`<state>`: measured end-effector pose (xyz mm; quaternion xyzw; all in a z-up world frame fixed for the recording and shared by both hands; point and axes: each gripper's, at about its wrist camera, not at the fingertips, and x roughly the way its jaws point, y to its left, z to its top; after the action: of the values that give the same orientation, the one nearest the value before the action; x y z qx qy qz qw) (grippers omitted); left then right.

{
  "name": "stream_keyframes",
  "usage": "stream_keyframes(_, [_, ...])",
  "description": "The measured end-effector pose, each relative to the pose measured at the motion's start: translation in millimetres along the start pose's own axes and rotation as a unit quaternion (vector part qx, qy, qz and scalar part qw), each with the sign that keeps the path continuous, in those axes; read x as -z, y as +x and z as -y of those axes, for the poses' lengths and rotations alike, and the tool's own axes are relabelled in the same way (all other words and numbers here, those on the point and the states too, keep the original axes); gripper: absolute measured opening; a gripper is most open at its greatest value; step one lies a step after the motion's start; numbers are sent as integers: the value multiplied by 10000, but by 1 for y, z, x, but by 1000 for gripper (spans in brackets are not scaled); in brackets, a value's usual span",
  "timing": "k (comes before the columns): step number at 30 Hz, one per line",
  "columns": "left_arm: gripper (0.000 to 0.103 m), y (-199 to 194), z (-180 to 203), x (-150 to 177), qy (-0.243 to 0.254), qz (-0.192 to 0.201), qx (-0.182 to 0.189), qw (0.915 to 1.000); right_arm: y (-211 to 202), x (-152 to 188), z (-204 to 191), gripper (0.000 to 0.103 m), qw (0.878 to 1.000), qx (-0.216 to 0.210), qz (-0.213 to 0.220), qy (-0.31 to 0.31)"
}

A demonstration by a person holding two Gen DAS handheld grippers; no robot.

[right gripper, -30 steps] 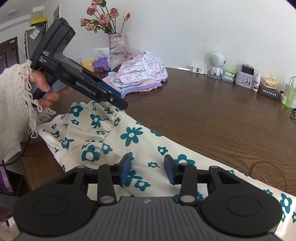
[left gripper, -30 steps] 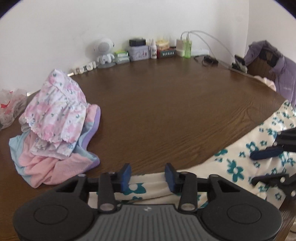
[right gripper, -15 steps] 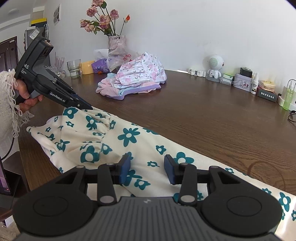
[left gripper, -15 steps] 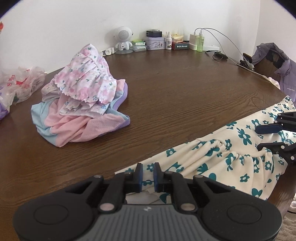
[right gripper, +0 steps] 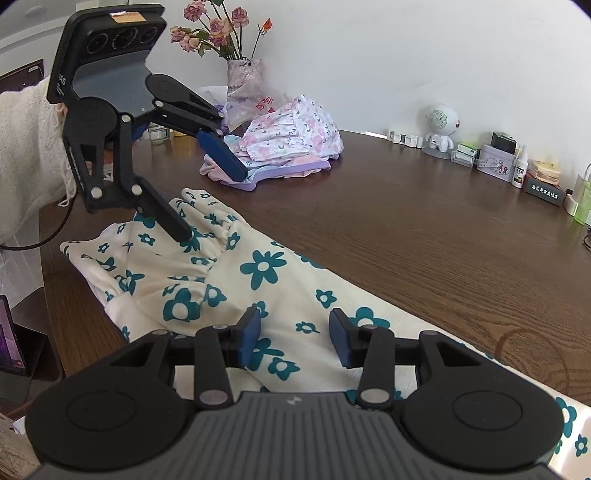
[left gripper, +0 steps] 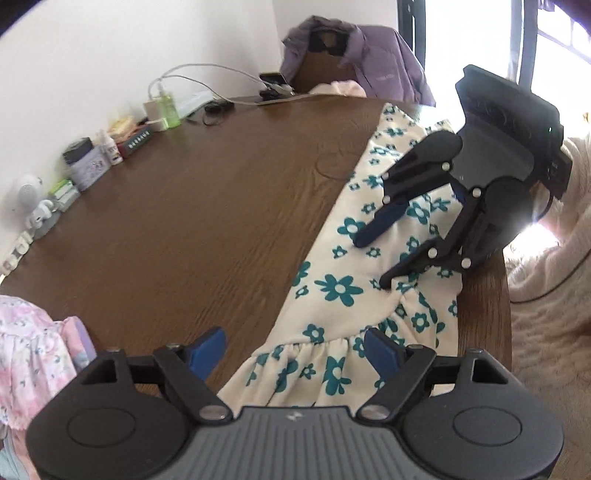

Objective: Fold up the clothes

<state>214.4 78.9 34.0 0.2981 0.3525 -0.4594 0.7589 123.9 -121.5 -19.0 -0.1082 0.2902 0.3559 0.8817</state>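
Bright daylight, fisheye warp, slight blur in the left wrist view

The window (left gripper: pixel 546 33) at the upper right of the left wrist view is blown out to white, and glare flares beside the right tool (left gripper: pixel 373 258). That view is softly smeared, the clutter along the wall (left gripper: pixel 92 162) lacking crisp edges. The right wrist view is sharp and evenly lit, with a pale sheen on the brown surface (right gripper: pixel 424 229) and soft shadows in the folds of the flowered cloth (right gripper: pixel 192 273). Both views bend straight lines and darken at the corners.

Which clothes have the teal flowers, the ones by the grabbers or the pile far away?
The cream garment under both grippers has teal flowers. The far pile is pink-flowered with purple.
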Motion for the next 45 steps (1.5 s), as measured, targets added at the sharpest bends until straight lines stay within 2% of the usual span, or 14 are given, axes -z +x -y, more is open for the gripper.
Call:
stream_keyframes(5, [82,28,-24,8,-284,-726,528,9956,0,1,0,42,10000,-5,31,1])
stream_keyframes(9, [75,20,-35,19,-431,-647,857,9933,0,1,-1,42,10000,28,55,-3])
stream_keyframes(10, [67,18,-37,21,-527,-642,869,9927,0,1,-1,42,10000,45,58,-6])
stream_keyframes(13, [48,7,-37,28,-573,-663,811,9928,0,2,-2,43,9999,98,63,-14])
stream_keyframes(21, [48,-24,-32,63,-981,-764,276,9919,-1,3,-3,45,9998,163,60,-20])
stream_keyframes(25, [21,-36,-25,71,-1040,-624,247,9923,0,3,-4,45,9998,188,57,-28])
stream_keyframes(26, [19,-37,-23,72,-1014,-590,195,9929,0,3,-4,46,9998,191,56,-27])
stream_keyframes(28, [19,-38,-22,78,-1154,-445,133,9922,-1,4,-3,46,9998,191,58,-32])
stream_keyframes(30, [32,-39,-26,84,-1425,-285,1,9894,-2,4,-4,46,9998,192,69,-31])
stream_keyframes(31, [46,-40,-27,86,-1532,-276,-114,9877,-2,5,-4,47,9998,185,72,-38])
stream_keyframes(32, [52,-42,-28,87,-1636,-272,-228,9859,-3,5,-4,47,9998,159,76,-73])
stream_keyframes(37, [55,-78,-16,82,-1676,319,-806,9820,-13,-1,6,50,9998,-84,144,97])
stream_keyframes(40, [61,-93,2,73,-1526,735,-907,9814,-24,-10,12,50,9964,-545,433,492])
stream_keyframes(45, [64,-69,24,59,-1162,671,-759,9880,-4,-24,-6,50,9945,-878,353,454])
